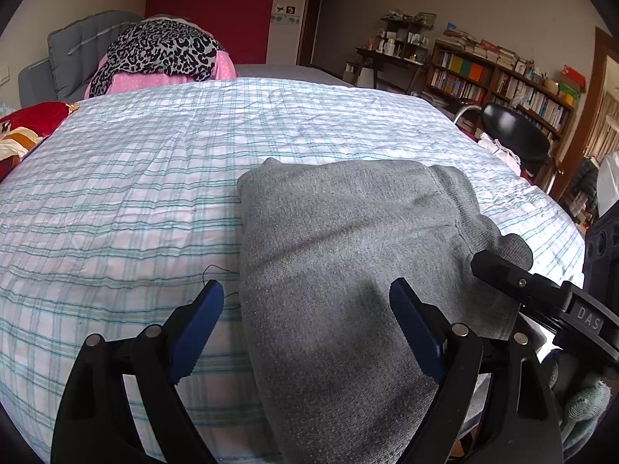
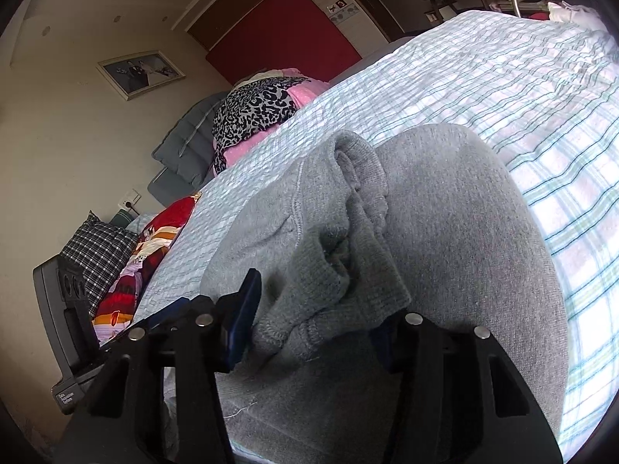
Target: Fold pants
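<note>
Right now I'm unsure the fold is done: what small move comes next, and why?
Probably lift the right gripper to carry the cuff end it has between its fingers across the pants. That end bunches up loosely on the pile, and the left gripper stands open over the near edge, holding nothing.

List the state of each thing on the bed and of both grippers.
pants: grey, folded, flat on the bed
left gripper: open, astride the pants' left edge
right gripper: bunched cuff between its jaws; grip unclear
bedspread: spread out, slightly wrinkled
leopard-print cloth: heaped on pink bedding
</note>
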`<state>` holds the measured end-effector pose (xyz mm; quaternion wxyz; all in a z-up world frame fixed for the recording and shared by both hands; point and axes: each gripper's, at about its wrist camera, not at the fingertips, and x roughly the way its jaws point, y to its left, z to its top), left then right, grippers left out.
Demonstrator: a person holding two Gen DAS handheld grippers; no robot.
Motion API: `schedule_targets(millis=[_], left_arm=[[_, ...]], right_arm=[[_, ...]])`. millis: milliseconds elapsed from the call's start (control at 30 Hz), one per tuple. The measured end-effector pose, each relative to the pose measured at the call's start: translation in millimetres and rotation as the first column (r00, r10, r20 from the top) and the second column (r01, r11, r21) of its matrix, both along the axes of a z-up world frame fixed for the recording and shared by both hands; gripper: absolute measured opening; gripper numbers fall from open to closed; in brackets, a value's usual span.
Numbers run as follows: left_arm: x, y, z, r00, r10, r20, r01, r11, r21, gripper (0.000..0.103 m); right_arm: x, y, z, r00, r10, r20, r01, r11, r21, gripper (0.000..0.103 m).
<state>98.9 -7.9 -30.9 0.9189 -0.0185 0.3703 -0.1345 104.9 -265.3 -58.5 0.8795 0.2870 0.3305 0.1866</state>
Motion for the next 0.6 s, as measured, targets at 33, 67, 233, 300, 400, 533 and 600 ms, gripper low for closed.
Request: schedule_targets(millis=[33, 67, 233, 300, 400, 533, 600], left_arm=[[0.8, 1.2, -0.4, 1.0, 0.002, -0.001, -0.002, 1.0, 0.0, 0.087], [1.5, 2.4, -1.0, 1.0, 0.006, -0.002, -0.006, 1.0, 0.0, 0.087], [6.0, 11.2, -3.3, 0.999, 0.032, -0.014, -0.032, 0.999, -0.014, 0.087], [7.7, 15.3, -2.5, 0.999, 0.042, -0.017, -0.042, 0.999, -0.023, 0.087], [6.9, 20.2, 0.1, 0.998, 0.054, -0.011, -0.055, 0.998, -0.033, 0.087], [4.0, 26.0, 8.5, 0.998, 0.068, 0.008, -0.067, 0.997, -0.045, 0.087], [2.5, 28.1, 13.7, 0.997, 0.073, 0.02, -0.072, 0.996, -0.051, 0.087]], right_arm=[[1.5, -0.5, -0.4, 1.0, 0.0, -0.002, 0.0, 1.0, 0.006, 0.045], [2.7, -0.6, 0.7, 1.0, 0.002, 0.002, -0.002, 1.0, 0.006, 0.043], [0.6, 5.5, 23.7, 0.996, 0.011, 0.086, -0.006, 0.998, -0.064, 0.036], [2.1, 11.3, 35.4, 0.992, 0.026, 0.121, -0.015, 0.996, -0.087, 0.033], [7.8, 21.1, 53.8, 0.985, 0.054, 0.162, -0.037, 0.993, -0.108, 0.029], [9.1, 35.7, 85.8, 0.964, 0.101, 0.246, -0.067, 0.988, -0.141, 0.025], [3.5, 38.6, 101.2, 0.95, 0.111, 0.293, -0.068, 0.986, -0.154, 0.024]])
